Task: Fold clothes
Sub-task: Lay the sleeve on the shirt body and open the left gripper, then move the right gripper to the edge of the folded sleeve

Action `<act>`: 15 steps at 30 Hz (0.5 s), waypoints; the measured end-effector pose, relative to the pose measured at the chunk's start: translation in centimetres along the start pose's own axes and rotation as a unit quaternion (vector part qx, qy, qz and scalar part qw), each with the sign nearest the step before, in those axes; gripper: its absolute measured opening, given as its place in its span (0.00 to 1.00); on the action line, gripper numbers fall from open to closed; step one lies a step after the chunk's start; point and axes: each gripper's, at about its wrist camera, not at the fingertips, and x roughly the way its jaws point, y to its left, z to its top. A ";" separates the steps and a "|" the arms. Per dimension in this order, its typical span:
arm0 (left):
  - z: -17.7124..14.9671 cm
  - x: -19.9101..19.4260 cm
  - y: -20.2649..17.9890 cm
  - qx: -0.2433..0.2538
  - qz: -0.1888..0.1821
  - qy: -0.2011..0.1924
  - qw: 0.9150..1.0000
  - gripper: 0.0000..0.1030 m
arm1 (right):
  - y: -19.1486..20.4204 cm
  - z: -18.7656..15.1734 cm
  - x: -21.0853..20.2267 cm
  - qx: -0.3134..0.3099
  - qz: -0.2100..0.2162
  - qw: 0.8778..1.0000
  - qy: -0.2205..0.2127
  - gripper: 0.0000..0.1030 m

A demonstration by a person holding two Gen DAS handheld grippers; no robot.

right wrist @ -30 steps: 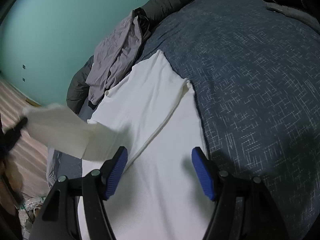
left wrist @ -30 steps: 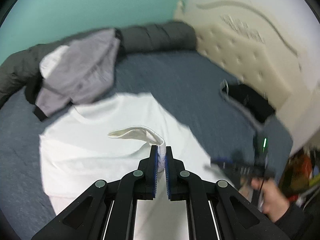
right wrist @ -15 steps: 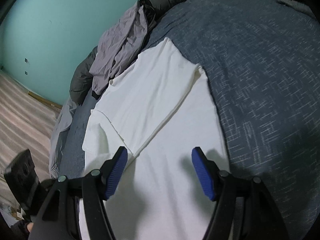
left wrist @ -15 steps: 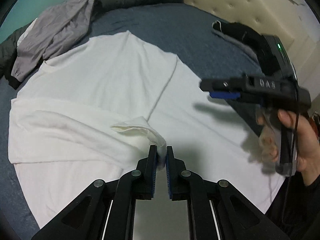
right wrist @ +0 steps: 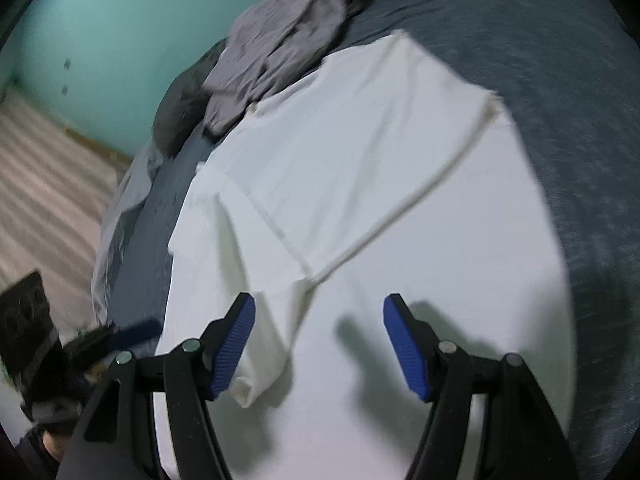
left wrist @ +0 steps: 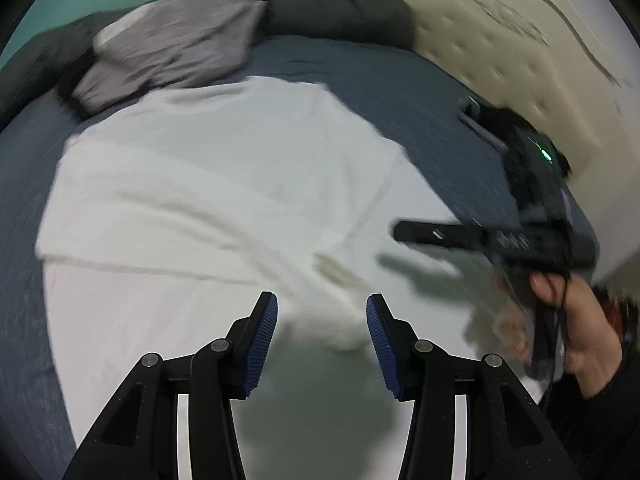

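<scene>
The left claw (left wrist: 322, 320) has just been opening: its ribbed blue pads (left wrist: 264, 344) now stand apart, released, and the sleeve cuff (left wrist: 344, 336) lies loose on the shirt between them, touched by neither pad. Outward from there the white shirt (left wrist: 208, 184) spreads flat over the bed (left wrist: 380, 92), soft and matte, the sleeve folded across its body as a wide band with a ribbed, off-white cuff. To the claw's right a hand (left wrist: 576, 332) holds the right claw (right wrist: 318, 342), whose jaws also stand wide and grip nothing; from its own camera the folded sleeve's end sits just ahead of its left pad (right wrist: 234, 346) and a long seam runs away diagonally beyond. Past the shirt, a rumpled grey garment (left wrist: 172, 60) lies against a dark puffy roll (left wrist: 340, 16) at the bed's far edge. The bedcover is dark blue with a fine flecked weave. Far right of the left claw stands a cream tufted headboard (left wrist: 500, 68), with a small black item (left wrist: 500, 120) on the bed near it. No containers show.
</scene>
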 end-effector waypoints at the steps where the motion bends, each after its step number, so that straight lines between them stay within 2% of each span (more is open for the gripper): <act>1: -0.3 -0.3 1.1 -0.014 0.010 -0.005 1.000 0.50 | 0.7 -0.1 0.4 -0.009 -0.002 1.000 0.004 0.66; 4: -1.3 -1.0 4.2 -0.051 0.043 -0.020 0.998 0.51 | 2.5 -0.3 1.4 -0.034 -0.007 0.999 0.013 0.66; 7: -2.5 -1.3 6.9 -0.091 0.052 -0.031 0.994 0.51 | 3.9 -0.6 2.6 -0.057 -0.022 0.998 0.022 0.66; 11: -4.3 -1.6 9.2 -0.121 0.053 -0.046 0.990 0.52 | 4.6 -1.5 3.9 -0.079 -0.055 0.995 0.036 0.65; 12: -4.7 -1.6 9.6 -0.125 0.054 -0.049 0.990 0.52 | 4.7 -1.7 4.0 -0.084 -0.063 0.994 0.037 0.61; 13: -5.1 -1.6 10.0 -0.129 0.054 -0.052 0.989 0.52 | 4.7 -1.9 4.1 -0.088 -0.069 0.993 0.038 0.50; 15: -5.8 -1.7 10.5 -0.134 0.051 -0.059 0.988 0.52 | 4.7 -2.3 4.3 -0.092 -0.078 0.992 0.043 0.35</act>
